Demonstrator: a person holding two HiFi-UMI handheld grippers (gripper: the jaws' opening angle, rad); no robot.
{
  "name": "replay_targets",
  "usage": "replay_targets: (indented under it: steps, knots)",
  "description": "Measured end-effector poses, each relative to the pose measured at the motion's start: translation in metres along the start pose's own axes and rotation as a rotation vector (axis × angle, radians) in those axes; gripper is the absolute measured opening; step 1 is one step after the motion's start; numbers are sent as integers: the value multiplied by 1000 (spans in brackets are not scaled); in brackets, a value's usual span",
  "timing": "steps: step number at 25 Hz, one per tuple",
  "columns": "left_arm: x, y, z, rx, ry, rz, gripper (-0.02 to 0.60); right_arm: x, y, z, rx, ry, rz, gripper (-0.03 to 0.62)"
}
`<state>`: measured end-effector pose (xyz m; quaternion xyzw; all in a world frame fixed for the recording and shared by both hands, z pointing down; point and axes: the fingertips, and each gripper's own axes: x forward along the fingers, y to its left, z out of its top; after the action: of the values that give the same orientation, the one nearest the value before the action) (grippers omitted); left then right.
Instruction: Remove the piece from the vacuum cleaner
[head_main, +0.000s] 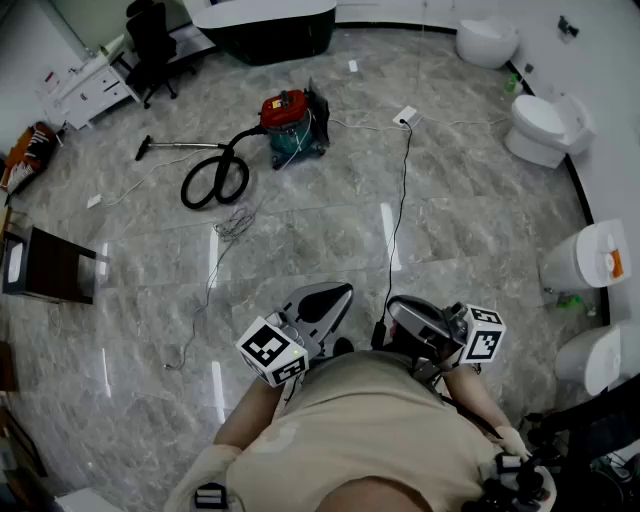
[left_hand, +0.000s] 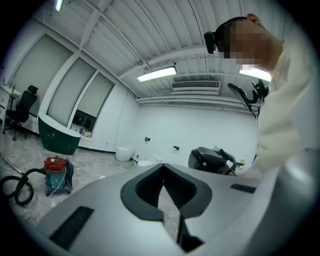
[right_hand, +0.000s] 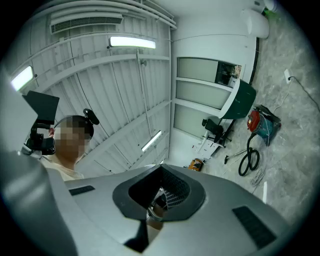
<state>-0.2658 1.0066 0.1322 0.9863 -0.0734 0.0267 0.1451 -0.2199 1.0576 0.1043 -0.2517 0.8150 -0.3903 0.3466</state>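
Beige-shirted torso fills the bottom of the head view, and we see both tools held close in front of it. Left tool: jaws together, nothing between them. Right tool: jaws closed tight, tilted up toward the ceiling. We spot the red vacuum cleaner well apart across the grey floor, black hose looped beside it, wand lying flat, neither tool touching any of it.

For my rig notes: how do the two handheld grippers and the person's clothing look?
The left gripper and the right gripper both have smooth light-grey shells with dark, ridged inner pads. Each carries a white marker cube printed with black squares. The person wears a beige top.
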Motion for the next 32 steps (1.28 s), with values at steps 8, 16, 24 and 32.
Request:
replay_targets:
  steps: [8, 16, 24, 32]
  knots:
    - [43, 3, -14, -20, 47, 22, 4, -31, -18, 31, 21, -34, 8, 1]
    - [148, 3, -10, -9, 84, 114, 3, -86, -50, 120, 51, 16, 69, 2]
    - [221, 14, -14, -5, 150, 214, 3, -114, -81, 161, -185, 303, 41, 1]
    - [248, 38, -8, 19, 174, 244, 4, -97, -88, 193, -330, 413, 98, 2]
